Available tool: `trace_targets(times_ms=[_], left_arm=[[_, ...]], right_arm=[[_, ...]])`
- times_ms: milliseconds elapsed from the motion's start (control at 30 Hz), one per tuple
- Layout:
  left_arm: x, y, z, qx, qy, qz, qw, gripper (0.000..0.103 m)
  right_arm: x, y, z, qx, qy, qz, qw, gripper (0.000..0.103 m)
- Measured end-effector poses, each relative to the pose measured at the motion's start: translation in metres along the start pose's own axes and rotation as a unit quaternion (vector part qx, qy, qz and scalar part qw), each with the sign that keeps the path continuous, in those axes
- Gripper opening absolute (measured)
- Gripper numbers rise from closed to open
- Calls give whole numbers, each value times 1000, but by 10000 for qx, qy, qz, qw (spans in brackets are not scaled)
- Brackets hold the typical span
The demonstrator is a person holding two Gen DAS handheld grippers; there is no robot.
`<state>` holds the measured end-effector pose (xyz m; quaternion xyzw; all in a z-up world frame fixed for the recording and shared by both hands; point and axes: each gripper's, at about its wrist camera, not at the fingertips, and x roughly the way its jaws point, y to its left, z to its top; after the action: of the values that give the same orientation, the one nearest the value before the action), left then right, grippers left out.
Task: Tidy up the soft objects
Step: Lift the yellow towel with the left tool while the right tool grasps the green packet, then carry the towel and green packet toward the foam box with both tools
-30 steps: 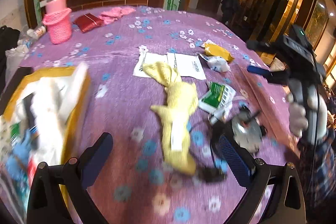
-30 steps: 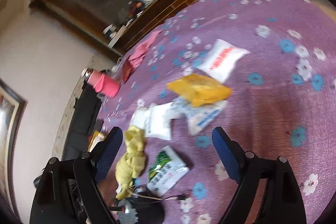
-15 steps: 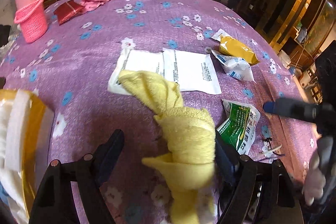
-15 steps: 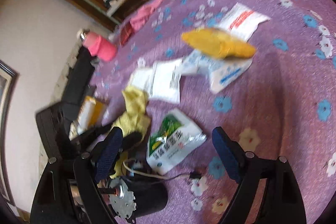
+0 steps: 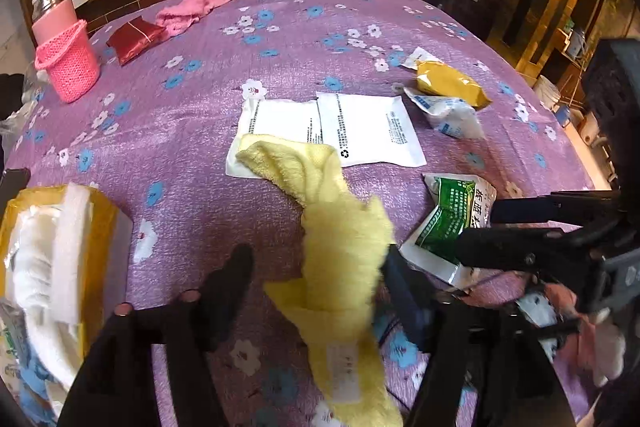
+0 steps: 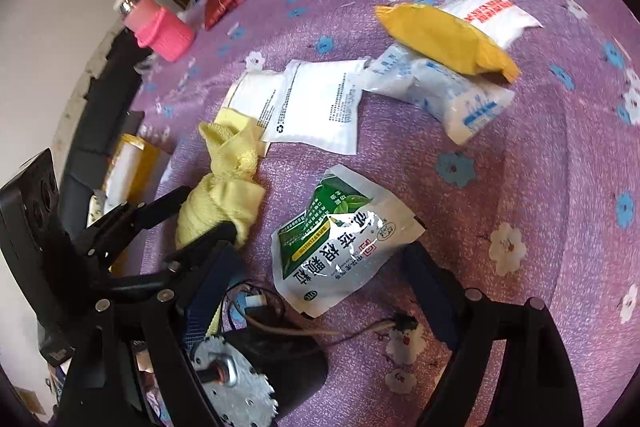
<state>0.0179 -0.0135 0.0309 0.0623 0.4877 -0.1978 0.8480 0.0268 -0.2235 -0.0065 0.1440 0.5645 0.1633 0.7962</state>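
Observation:
A yellow towel (image 5: pixel 340 247) lies crumpled on the purple flowered tablecloth (image 5: pixel 280 67); it also shows in the right wrist view (image 6: pixel 228 183). My left gripper (image 5: pixel 320 279) is open, its fingers either side of the towel's middle. A green and white pouch (image 6: pixel 340 239) lies between the open fingers of my right gripper (image 6: pixel 320 275). That pouch also shows in the left wrist view (image 5: pixel 452 223), with the right gripper's fingers (image 5: pixel 520 247) just right of it.
Two white packets (image 5: pixel 332 131), a yellow bag (image 5: pixel 448 83) and a blue-white bag (image 5: pixel 452 115) lie beyond. A pink basket with a bottle (image 5: pixel 66 63), a red pouch (image 5: pixel 136 37) and a pink cloth (image 5: pixel 192 11) sit far left. A yellow box (image 5: pixel 52 267) stands left. A small motor with wires (image 6: pixel 260 363) lies near.
My left gripper has moved forward so its fingers straddle the yellow towel. My right gripper has dropped closer to the green pouch, which now lies between its fingers.

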Motion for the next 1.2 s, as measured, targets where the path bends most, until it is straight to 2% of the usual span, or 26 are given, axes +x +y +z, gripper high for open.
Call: trace_targets(times_ms=[133, 233, 267, 300, 367, 433, 533, 600, 633, 667, 733, 767, 900, 1067, 1200], left_arm=[[17, -2, 1, -85, 15, -99, 9999, 83], [21, -6, 2, 6, -145, 46, 9999, 83], [21, -6, 2, 16, -181, 48, 9998, 79], [21, -6, 3, 30, -194, 26, 9998, 59], [18, -5, 4, 78, -269, -169, 9995, 41], [16, -4, 5, 46, -233, -313, 9992, 41], [15, -2, 5, -34, -197, -270, 9994, 45], [18, -1, 7, -90, -186, -294, 9994, 54], [19, -2, 7, -116, -194, -266, 9994, 54], [20, -3, 8, -127, -201, -222, 9995, 54], [21, -8, 8, -12, -209, -88, 9997, 51], [21, -9, 8, 12, -215, -58, 9998, 43], [17, -1, 6, -157, -198, -233, 9994, 41], [7, 3, -2, -253, -276, -212, 9991, 41], [-9, 7, -9, -319, -406, -221, 9984, 41]], right_arm=[[8, 8, 10, -52, 207, -361, 9991, 74], [13, 16, 15, -175, 317, -574, 9977, 64], [14, 18, 16, -198, 330, -605, 9974, 63], [15, 20, 16, -232, 336, -659, 9970, 63], [18, 23, 17, -290, 319, -753, 9962, 63], [19, 25, 18, -292, 309, -805, 9958, 63], [22, 26, 21, -222, 296, -834, 9958, 63], [23, 27, 21, -241, 283, -876, 9955, 63], [23, 28, 21, -273, 269, -902, 9952, 61], [23, 29, 20, -307, 238, -933, 9949, 49], [22, 27, 20, -298, 226, -747, 9965, 40], [20, 25, 19, -252, 198, -684, 9971, 37], [6, 11, 17, -29, -95, -561, 9984, 30], [-22, -9, 7, 248, -486, -424, 9976, 28], [-38, -23, -4, 403, -628, -380, 9965, 28]])
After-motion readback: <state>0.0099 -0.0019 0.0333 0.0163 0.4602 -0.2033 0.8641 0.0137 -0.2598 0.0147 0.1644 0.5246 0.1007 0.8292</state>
